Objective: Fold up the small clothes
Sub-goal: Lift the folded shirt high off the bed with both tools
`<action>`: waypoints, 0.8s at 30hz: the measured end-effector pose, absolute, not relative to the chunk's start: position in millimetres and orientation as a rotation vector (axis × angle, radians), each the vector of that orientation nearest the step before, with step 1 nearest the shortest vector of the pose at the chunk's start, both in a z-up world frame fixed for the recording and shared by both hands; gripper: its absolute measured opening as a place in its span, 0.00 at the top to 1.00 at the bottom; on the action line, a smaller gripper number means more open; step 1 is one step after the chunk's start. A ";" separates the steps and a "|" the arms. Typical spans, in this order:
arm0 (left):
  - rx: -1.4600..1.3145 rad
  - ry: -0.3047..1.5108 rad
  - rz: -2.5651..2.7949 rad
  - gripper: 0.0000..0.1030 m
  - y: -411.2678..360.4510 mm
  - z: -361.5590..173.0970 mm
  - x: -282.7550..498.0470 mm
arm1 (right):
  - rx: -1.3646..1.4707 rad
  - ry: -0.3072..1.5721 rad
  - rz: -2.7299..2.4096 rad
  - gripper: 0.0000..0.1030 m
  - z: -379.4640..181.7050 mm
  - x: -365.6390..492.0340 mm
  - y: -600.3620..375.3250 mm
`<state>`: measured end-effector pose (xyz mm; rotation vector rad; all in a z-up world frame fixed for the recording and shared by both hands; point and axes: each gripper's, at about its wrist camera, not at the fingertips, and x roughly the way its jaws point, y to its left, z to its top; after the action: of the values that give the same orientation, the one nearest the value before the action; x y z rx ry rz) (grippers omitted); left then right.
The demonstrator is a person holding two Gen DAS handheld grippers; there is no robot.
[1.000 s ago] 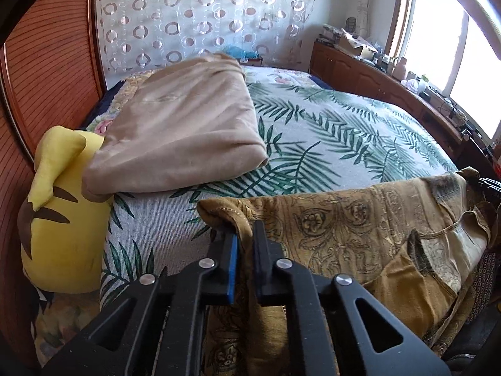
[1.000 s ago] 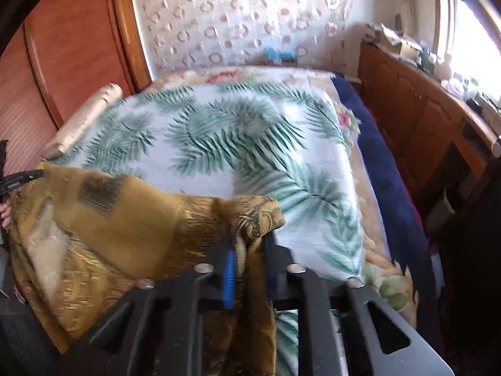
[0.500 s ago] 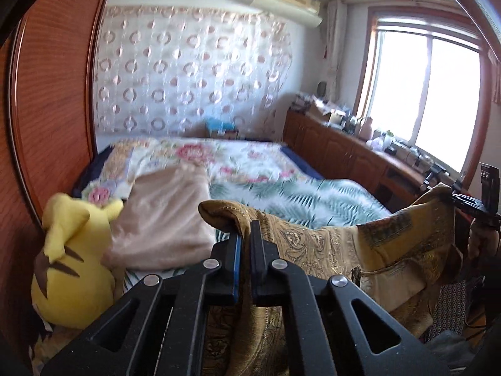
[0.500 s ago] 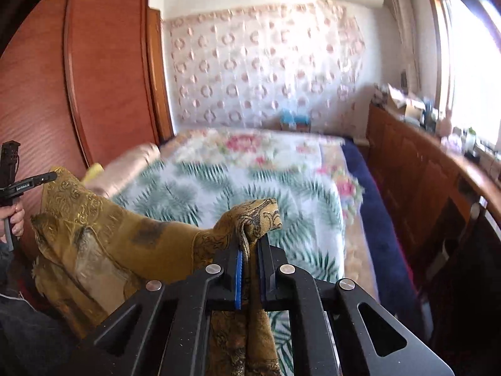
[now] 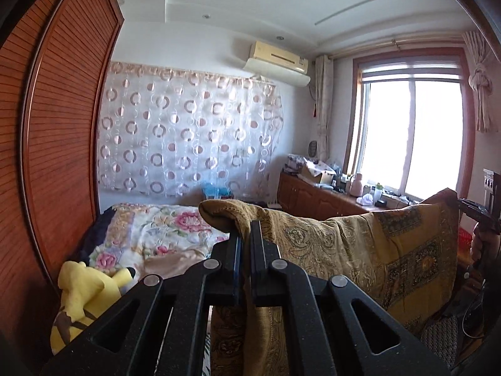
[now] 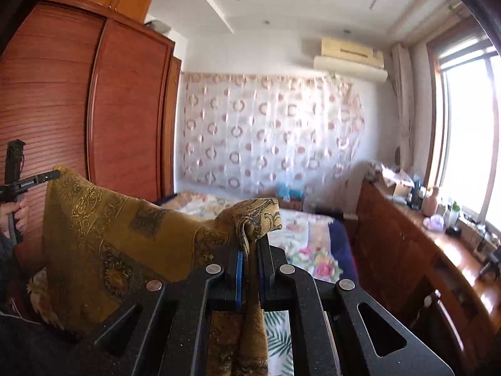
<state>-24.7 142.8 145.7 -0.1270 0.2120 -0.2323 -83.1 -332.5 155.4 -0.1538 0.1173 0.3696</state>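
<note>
A mustard-gold patterned garment (image 5: 360, 250) hangs stretched in the air between both grippers, above the near end of the bed. My left gripper (image 5: 245, 235) is shut on one top corner, which bunches over the fingertips. In the right wrist view my right gripper (image 6: 250, 247) is shut on the other corner of the garment (image 6: 103, 235), the cloth folded over its tips. Each view shows the other gripper at the far corner: the right gripper (image 5: 469, 211) at the right edge, the left gripper (image 6: 47, 177) at the left, held by a hand (image 6: 14, 216).
The bed (image 5: 162, 235) with a floral quilt lies below. A yellow plush toy (image 5: 81, 300) and a beige folded cloth (image 5: 175, 263) sit at its left. A red-brown wardrobe (image 5: 59, 156) stands left, a cluttered wooden cabinet (image 6: 407, 250) under the window (image 5: 413, 134) right.
Both grippers have risen with the garment and tilted up toward level; the cloth has lifted off the bed and now hangs spread, with wall and ceiling filling the views.
</note>
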 end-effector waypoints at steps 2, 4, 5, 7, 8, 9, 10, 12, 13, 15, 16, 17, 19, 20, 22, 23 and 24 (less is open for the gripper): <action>-0.121 0.187 -0.224 0.95 144.9 156.2 -25.2 | -0.176 0.095 0.361 0.93 163.0 -88.0 -330.3; -0.118 0.168 -0.210 0.95 146.9 167.4 -19.0 | -0.185 0.079 0.360 0.93 169.3 -87.6 -329.1; -0.112 0.169 -0.190 0.95 147.8 173.0 -13.5 | -0.190 0.072 0.359 0.93 170.6 -85.4 -327.4; -0.109 0.151 -0.179 0.95 150.9 184.0 -1.6 | -0.199 0.063 0.355 0.93 167.4 -73.6 -320.8; -0.099 0.146 -0.168 0.95 151.5 187.9 5.7 | -0.200 0.062 0.354 0.93 163.5 -65.0 -315.3; -0.090 0.148 -0.158 0.95 152.6 188.6 13.5 | -0.202 0.065 0.352 0.93 158.3 -53.4 -313.2; -0.085 0.152 -0.150 0.95 153.1 189.1 23.2 | -0.205 0.072 0.350 0.93 154.4 -42.0 -310.8; -0.078 0.175 -0.134 0.95 153.8 182.6 48.0 | -0.208 0.103 0.342 0.93 140.1 -6.5 -306.4; -0.078 0.197 -0.122 0.95 154.6 175.8 61.7 | -0.223 0.118 0.325 0.93 134.2 8.8 -302.1; -0.075 0.254 -0.097 0.95 156.1 153.4 92.5 | -0.243 0.161 0.303 0.93 120.4 44.8 -292.9; -0.072 0.289 -0.088 0.95 157.2 136.6 113.6 | -0.241 0.199 0.298 0.93 112.8 66.5 -290.5; -0.064 0.319 -0.078 0.95 157.2 121.9 129.6 | -0.243 0.237 0.287 0.93 101.9 86.4 -287.6; -0.053 0.365 -0.062 0.95 152.7 99.8 151.9 | -0.245 0.308 0.276 0.93 74.1 127.9 -281.7; -0.052 0.388 -0.059 0.95 152.9 86.0 167.0 | -0.249 0.332 0.270 0.93 63.0 144.1 -278.8; -0.038 0.427 -0.052 0.95 148.3 67.7 189.0 | -0.252 0.378 0.254 0.93 40.5 176.7 -272.6; -0.026 0.445 -0.047 0.95 145.7 57.4 200.9 | -0.243 0.401 0.251 0.93 29.7 191.8 -270.2; -0.013 0.458 -0.043 0.95 141.9 52.0 209.3 | -0.241 0.420 0.245 0.93 24.0 205.3 -265.1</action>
<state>209.3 141.9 52.0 -0.0127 0.4575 -0.0426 205.3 -265.1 24.0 -0.2412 0.4198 0.2446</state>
